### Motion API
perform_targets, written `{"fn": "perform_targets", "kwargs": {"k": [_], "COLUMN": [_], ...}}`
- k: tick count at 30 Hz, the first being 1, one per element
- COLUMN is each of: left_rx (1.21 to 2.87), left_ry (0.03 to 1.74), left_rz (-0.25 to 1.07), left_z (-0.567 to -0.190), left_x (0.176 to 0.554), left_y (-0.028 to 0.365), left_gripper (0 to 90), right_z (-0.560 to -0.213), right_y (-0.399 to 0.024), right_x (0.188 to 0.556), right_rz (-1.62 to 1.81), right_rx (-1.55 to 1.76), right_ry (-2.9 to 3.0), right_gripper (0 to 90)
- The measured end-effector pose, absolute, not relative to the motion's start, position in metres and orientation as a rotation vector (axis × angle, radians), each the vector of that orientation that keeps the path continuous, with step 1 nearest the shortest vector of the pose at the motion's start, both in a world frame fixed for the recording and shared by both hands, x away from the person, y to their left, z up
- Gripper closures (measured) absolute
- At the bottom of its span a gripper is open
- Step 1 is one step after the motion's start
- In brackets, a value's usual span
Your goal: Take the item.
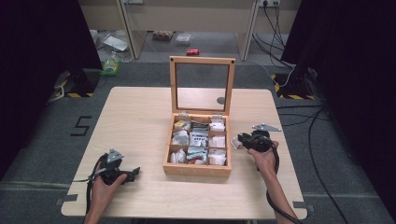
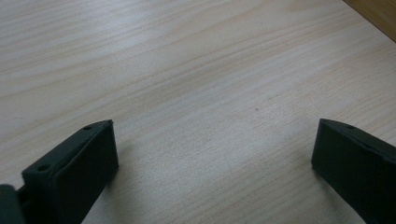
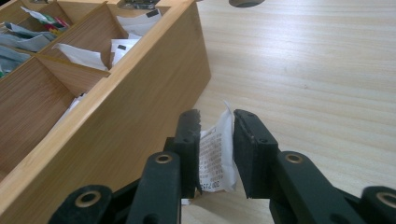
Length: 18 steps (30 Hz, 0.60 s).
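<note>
A wooden box (image 1: 197,170) with an upright glass lid (image 1: 201,59) stands mid-table, its compartments holding several white sachets (image 1: 216,157). My right gripper (image 1: 240,140) rests just right of the box. In the right gripper view a small white printed sachet (image 3: 215,154) stands between the jaws of that gripper (image 3: 215,140), beside the box's outer wall (image 3: 126,116); it leans across the gap and is not squeezed flat. My left gripper (image 1: 135,172) lies at the front left of the table, its jaws (image 2: 212,144) wide apart over bare wood.
The pale wooden table (image 1: 140,116) has free room left of and behind the box. A round cable hole (image 1: 221,100) sits behind the lid. Cables, bags and clutter lie on the floor beyond the far edge.
</note>
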State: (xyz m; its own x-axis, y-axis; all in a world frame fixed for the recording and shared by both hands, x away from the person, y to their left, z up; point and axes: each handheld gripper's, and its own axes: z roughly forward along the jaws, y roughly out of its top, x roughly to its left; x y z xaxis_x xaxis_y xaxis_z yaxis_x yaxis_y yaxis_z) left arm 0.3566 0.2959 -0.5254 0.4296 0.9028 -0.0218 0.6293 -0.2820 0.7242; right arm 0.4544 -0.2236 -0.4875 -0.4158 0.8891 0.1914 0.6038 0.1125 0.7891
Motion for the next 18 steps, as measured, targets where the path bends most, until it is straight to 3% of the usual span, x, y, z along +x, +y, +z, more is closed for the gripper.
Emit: {"fn": "perform_targets", "kwargs": {"k": [18], "left_rx": [2.018], "left_ry": [1.288], "left_rz": [0.526], "left_z": [-0.5253], "left_x": [0.3566], "left_y": [0.2959], "left_gripper": [0.0], "right_z": [-0.4849], "right_y": [-0.2342], "right_x": [0.4562], "right_rz": [1.214], "right_rx": [1.496], "right_ry": [2.031], "right_gripper": [63.9]}}
